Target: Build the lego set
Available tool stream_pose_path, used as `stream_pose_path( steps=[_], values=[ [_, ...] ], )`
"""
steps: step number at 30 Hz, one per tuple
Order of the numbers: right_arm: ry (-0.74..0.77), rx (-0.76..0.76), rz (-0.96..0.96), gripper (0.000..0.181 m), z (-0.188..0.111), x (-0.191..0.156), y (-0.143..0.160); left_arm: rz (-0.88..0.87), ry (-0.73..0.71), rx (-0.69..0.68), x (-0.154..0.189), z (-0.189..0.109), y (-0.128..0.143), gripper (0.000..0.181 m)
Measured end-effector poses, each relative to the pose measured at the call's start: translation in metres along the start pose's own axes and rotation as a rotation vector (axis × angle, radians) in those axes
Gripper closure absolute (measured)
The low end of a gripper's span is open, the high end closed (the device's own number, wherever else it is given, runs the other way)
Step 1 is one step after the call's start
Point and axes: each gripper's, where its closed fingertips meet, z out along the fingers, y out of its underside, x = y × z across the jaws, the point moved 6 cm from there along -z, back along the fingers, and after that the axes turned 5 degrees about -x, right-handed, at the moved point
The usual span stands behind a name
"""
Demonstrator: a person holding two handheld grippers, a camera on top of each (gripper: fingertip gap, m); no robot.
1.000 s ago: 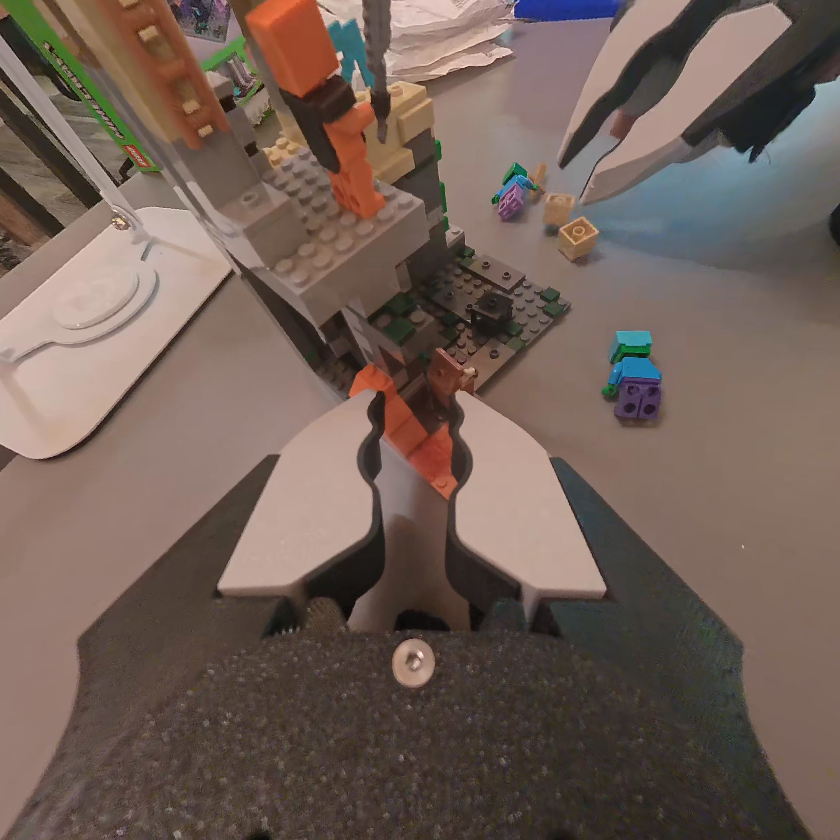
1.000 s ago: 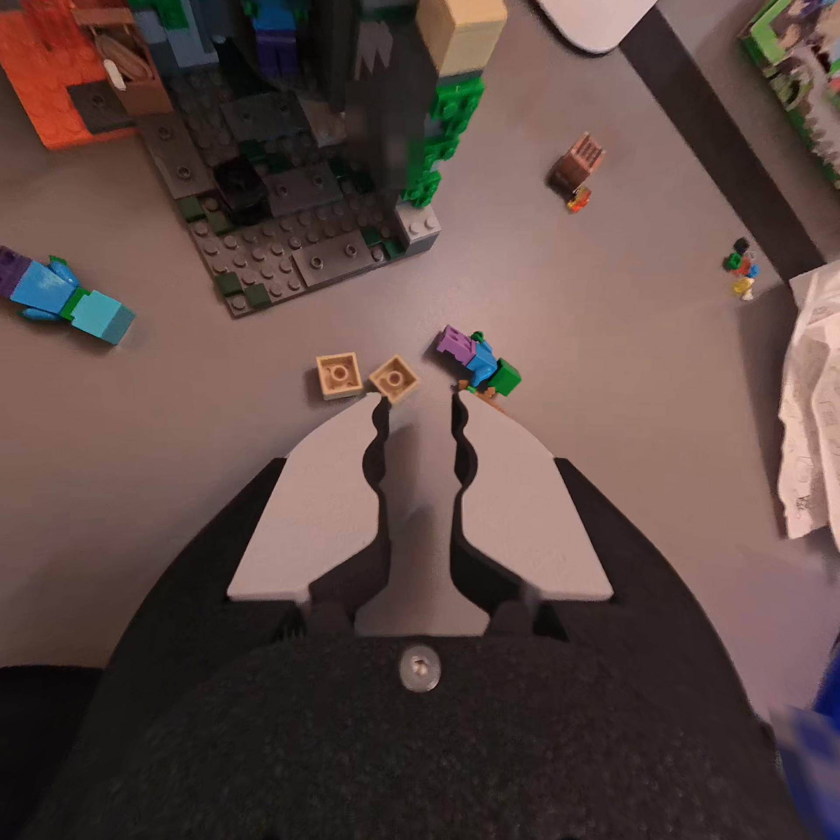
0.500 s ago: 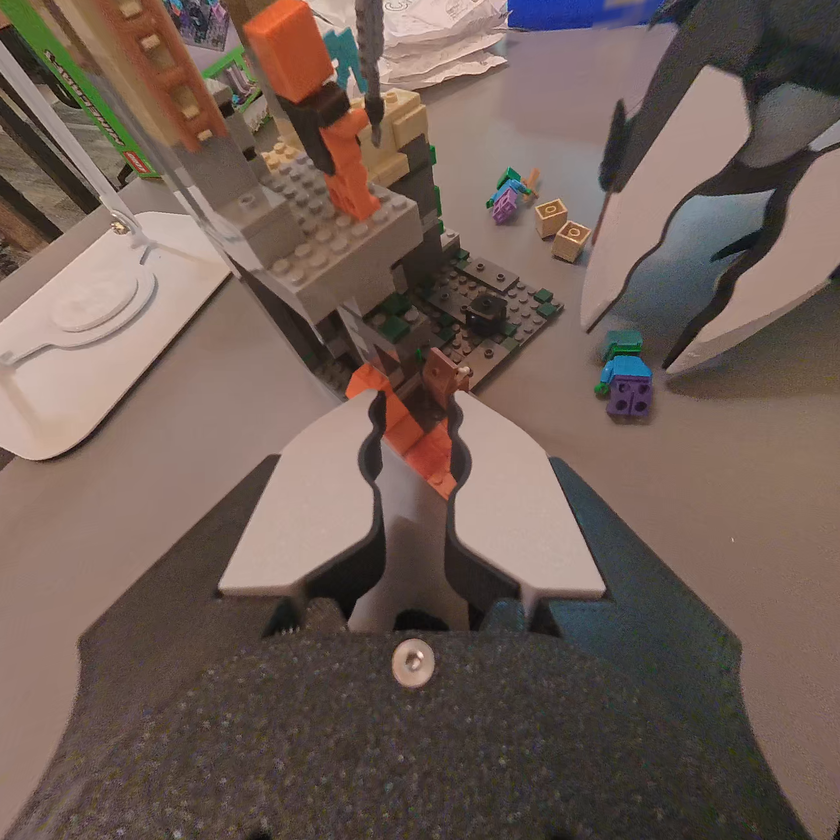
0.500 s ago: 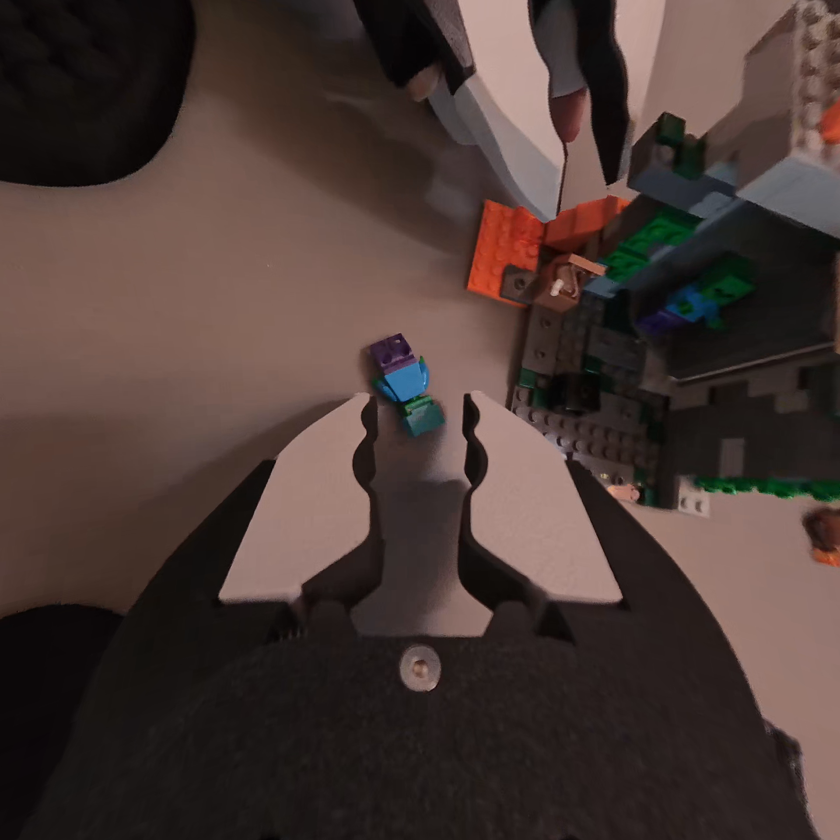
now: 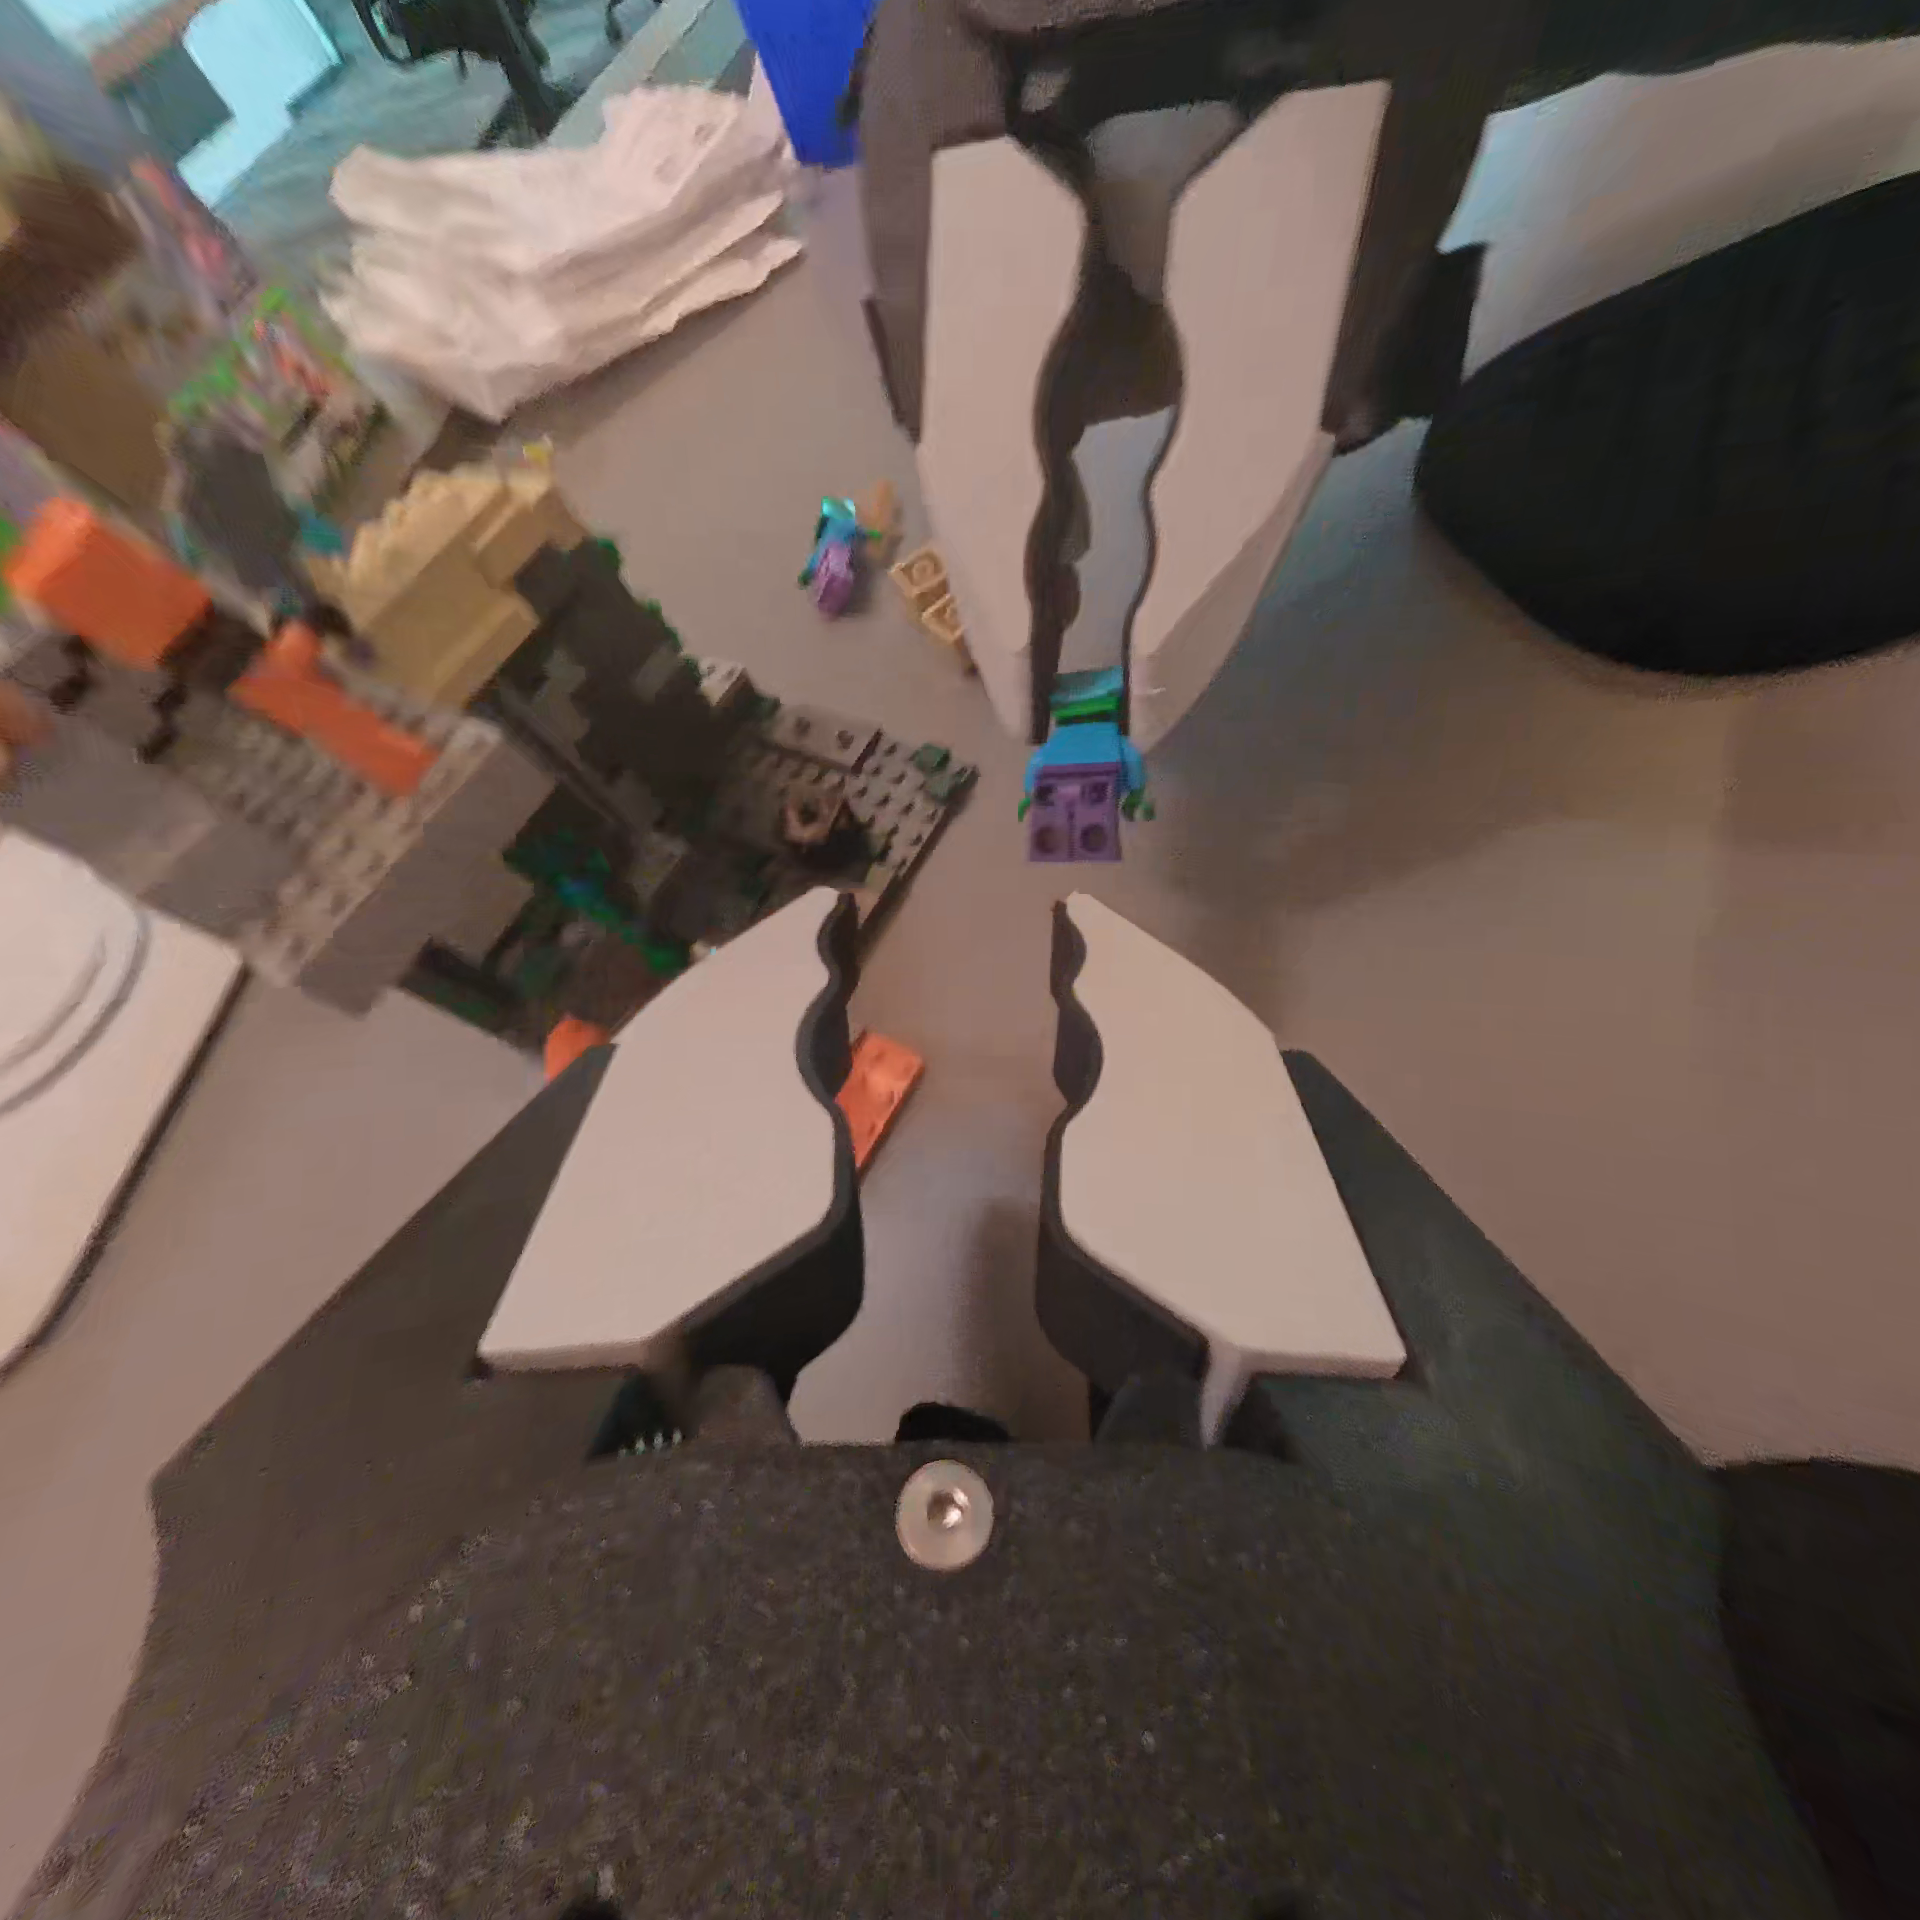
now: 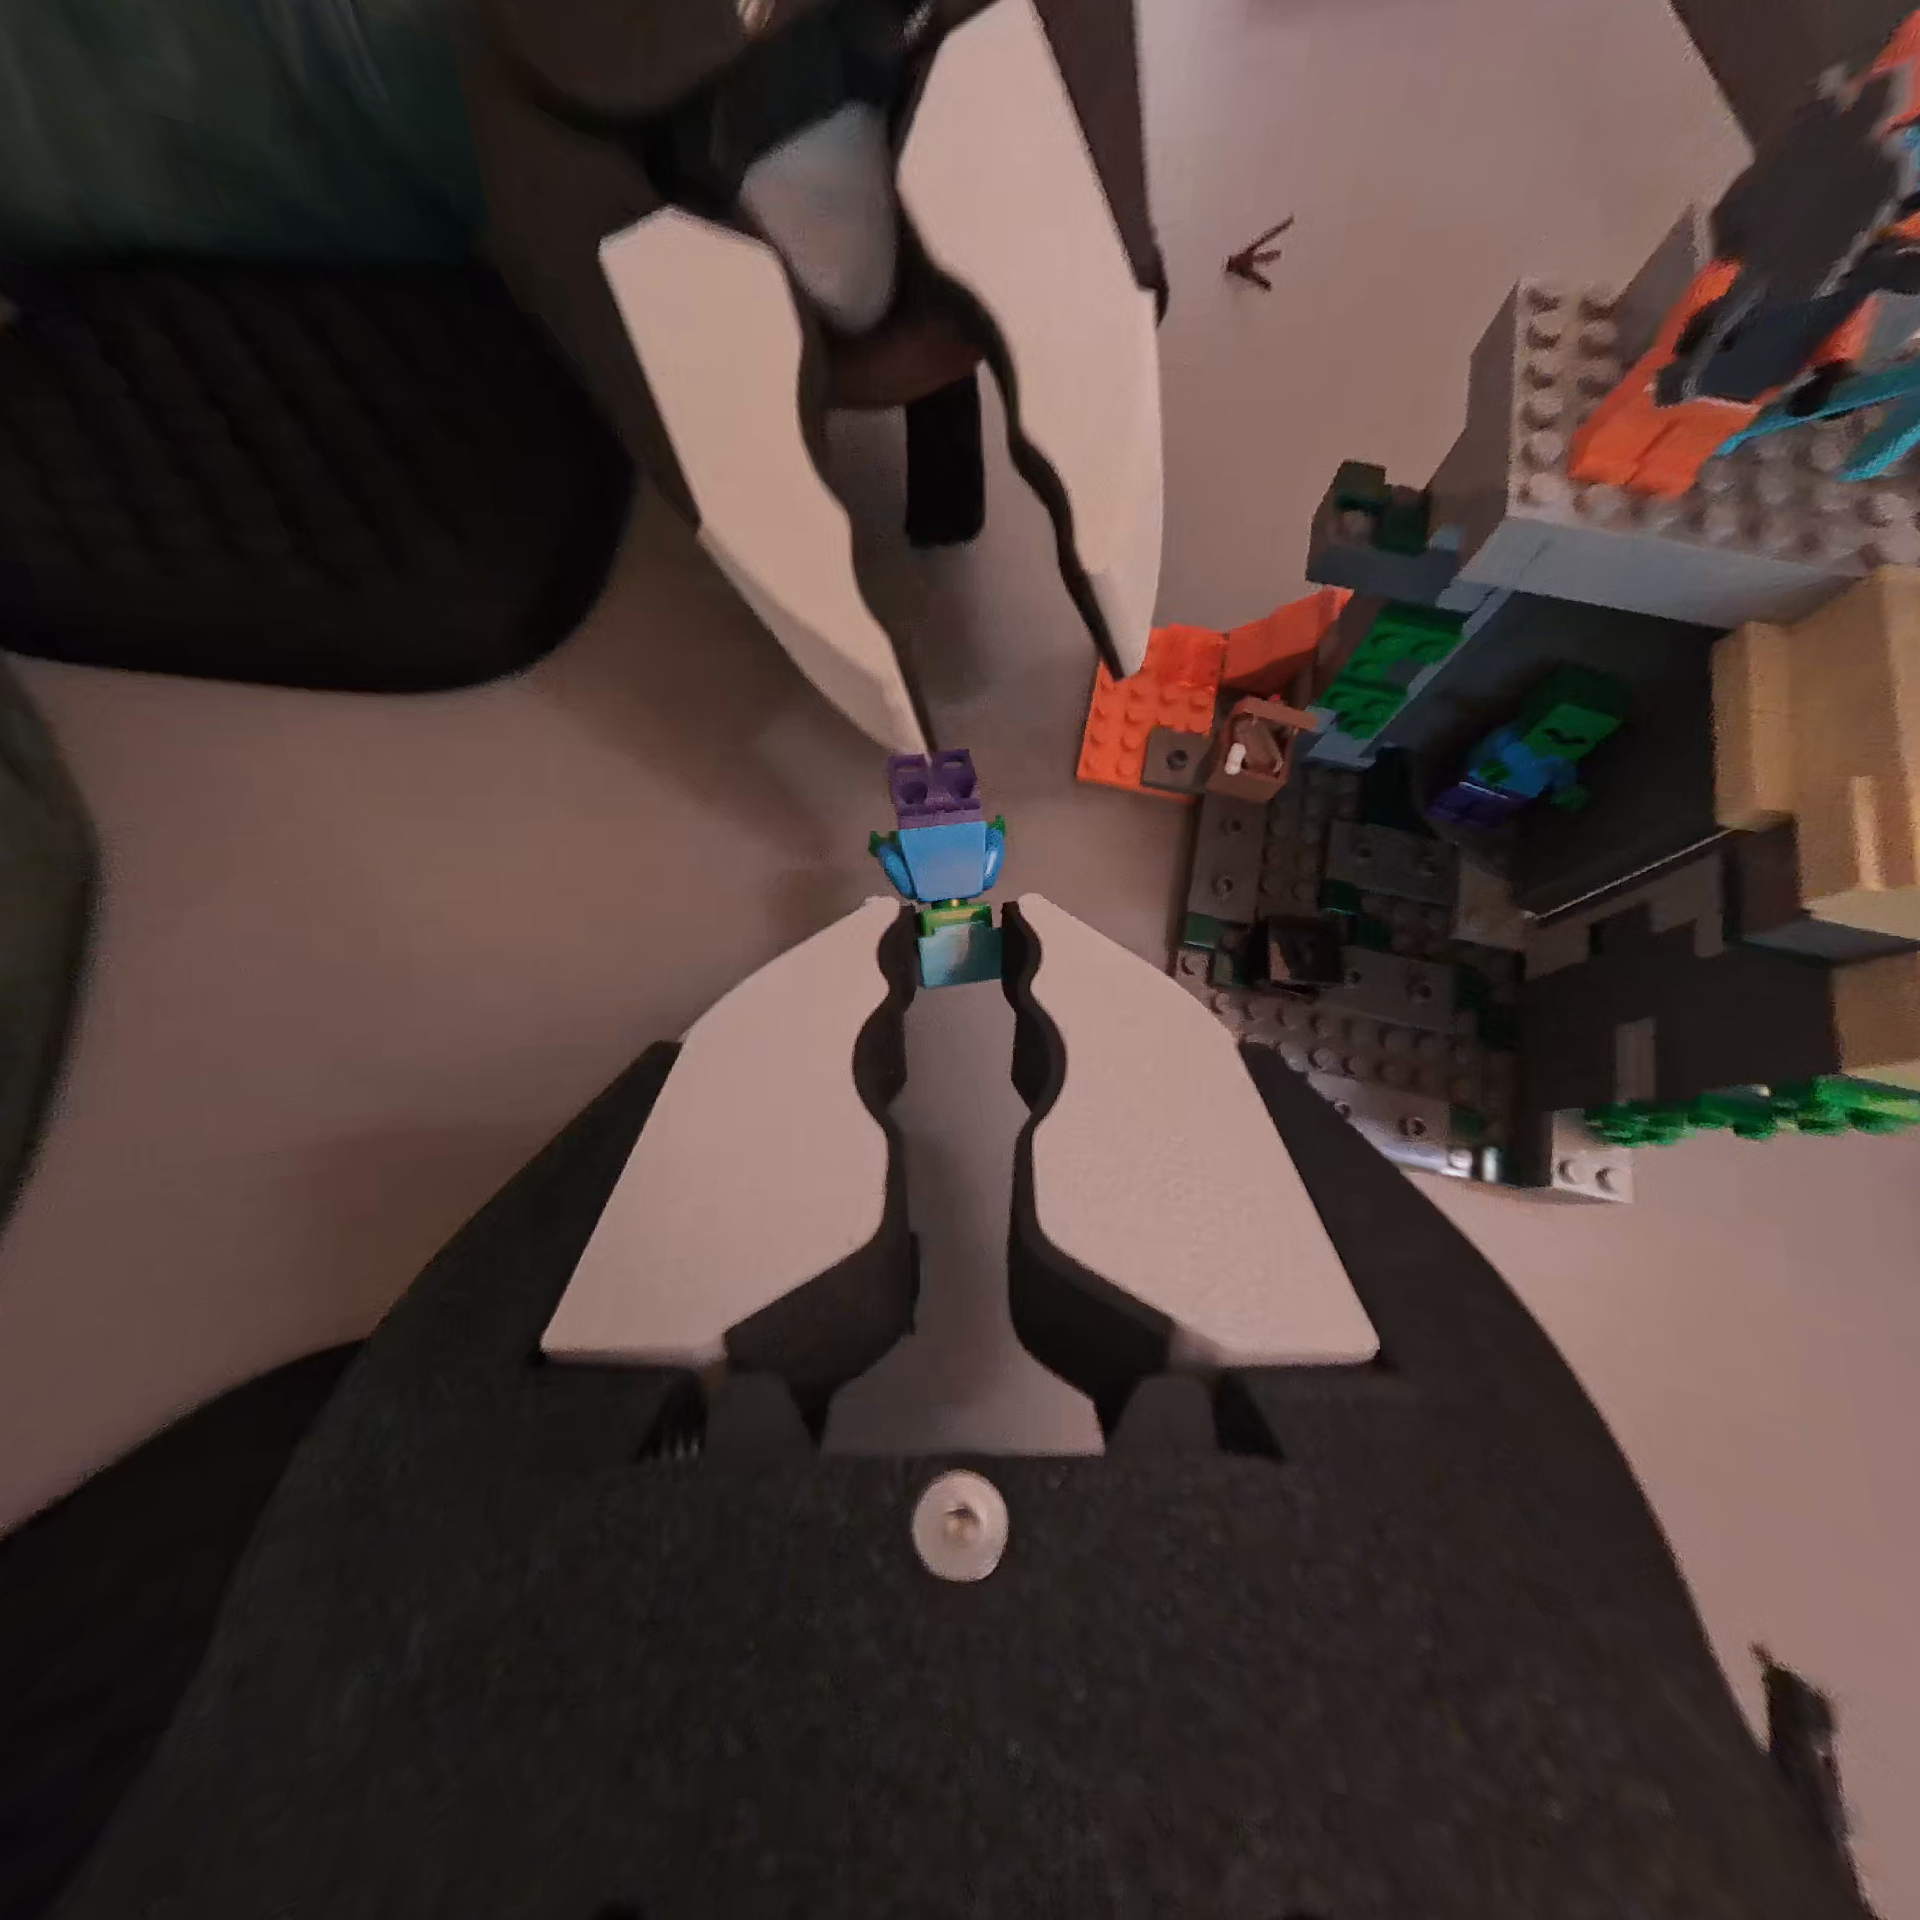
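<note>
Moved my right gripper (image 6: 958,914) onto the zombie minifigure (image 6: 940,852), pinching its head | left gripper (image 5: 954,914) spread, empty.

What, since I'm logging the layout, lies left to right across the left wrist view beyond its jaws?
lego build → small purple figure → tan bricks → blue figure → black ribbed object

Left grey-fingered black handheld gripper (image 5: 951,914) low over the table, its 2 fingers parted with nothing between, right grey-fingered black handheld gripper (image 6: 958,914) opposite, fingertips closed against a small figure's head
</note>
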Motion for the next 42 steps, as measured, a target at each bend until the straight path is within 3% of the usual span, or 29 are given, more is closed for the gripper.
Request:
stream_pose_path(
  steps=[1,6,10,13,18,25,29,33,37,42],
  values=[
    [-0.016,0.020,0.024,0.166,-0.003,-0.001,-0.001,0.044,-0.024,0.013,0.004,0.000,-0.006,0.146],
    [-0.145,0.104,0.213,0.166,-0.020,-0.005,-0.001,0.349,-0.180,0.098,0.027,-0.004,-0.030,0.150],
    [-0.266,0.168,0.336,0.166,-0.030,-0.008,-0.002,0.460,-0.262,0.132,0.035,-0.006,-0.041,0.153],
    [-0.316,0.163,0.373,0.166,-0.030,-0.011,-0.002,0.533,-0.297,0.162,0.042,-0.007,-0.045,0.167],
    [-0.391,0.111,0.375,0.166,-0.029,-0.015,0.001,0.584,-0.289,0.161,0.050,-0.007,-0.047,0.173],
    [-0.478,-0.074,0.242,0.166,-0.034,-0.023,0.000,0.604,-0.145,0.163,0.066,-0.006,-0.046,0.174],
    [-0.493,-0.119,0.231,0.166,-0.035,-0.022,-0.003,0.616,-0.162,0.166,0.068,-0.006,-0.047,0.174],
    [-0.458,-0.001,0.254,0.165,-0.043,-0.015,-0.009,0.583,-0.223,0.210,0.061,-0.010,-0.051,0.174],
    [-0.371,0.197,0.285,0.146,-0.054,-0.009,-0.013,0.478,-0.332,0.298,0.043,-0.020,-0.056,0.173],
    [-0.314,0.441,0.411,0.148,-0.047,-0.011,-0.019,0.424,-0.427,0.365,0.033,-0.026,-0.059,0.174]
  ],
)
